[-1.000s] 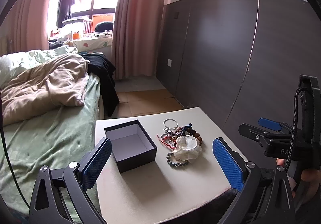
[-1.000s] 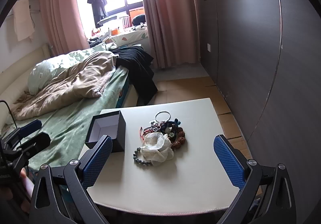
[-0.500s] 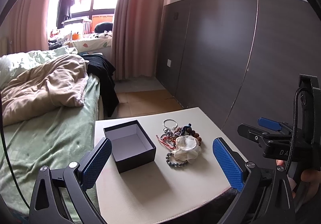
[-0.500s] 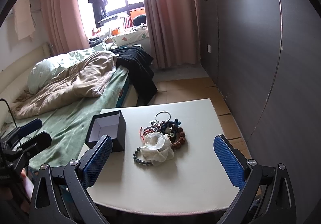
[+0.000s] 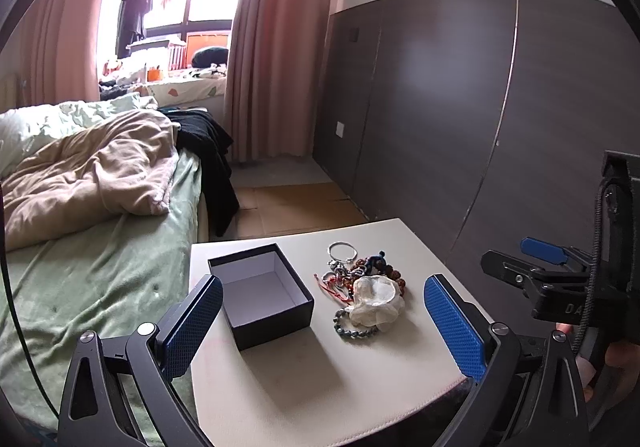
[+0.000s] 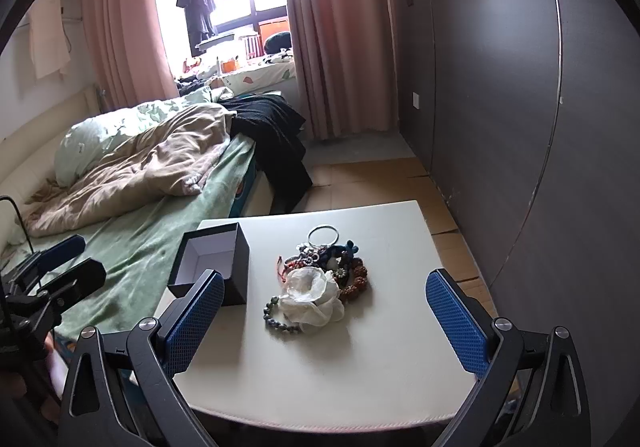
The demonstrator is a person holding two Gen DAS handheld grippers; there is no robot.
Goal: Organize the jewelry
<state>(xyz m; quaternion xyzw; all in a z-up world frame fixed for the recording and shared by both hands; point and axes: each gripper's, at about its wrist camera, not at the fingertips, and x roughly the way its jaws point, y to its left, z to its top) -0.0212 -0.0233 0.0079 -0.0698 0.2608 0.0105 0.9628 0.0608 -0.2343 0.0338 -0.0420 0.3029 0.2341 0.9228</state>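
Note:
An open black box (image 5: 262, 293) with a white inside stands on the small white table (image 5: 320, 387); it also shows in the right wrist view (image 6: 216, 267). To its right lies a pile of jewelry (image 5: 362, 279): bead bracelets, a silver ring bangle (image 5: 342, 249), red cord and a white sheer pouch (image 5: 376, 305). The pile shows in the right wrist view (image 6: 320, 279) too. My left gripper (image 5: 324, 331) is open and empty, held above the table's near side. My right gripper (image 6: 326, 327) is open and empty, also above the near edge.
A bed (image 5: 80, 267) with a green sheet and beige duvet lies to the left of the table. A dark panelled wall (image 5: 460, 107) runs along the right. Pink curtains (image 5: 276, 47) and a window are at the back.
Both grippers have drifted only slightly; the box and jewelry have not moved.

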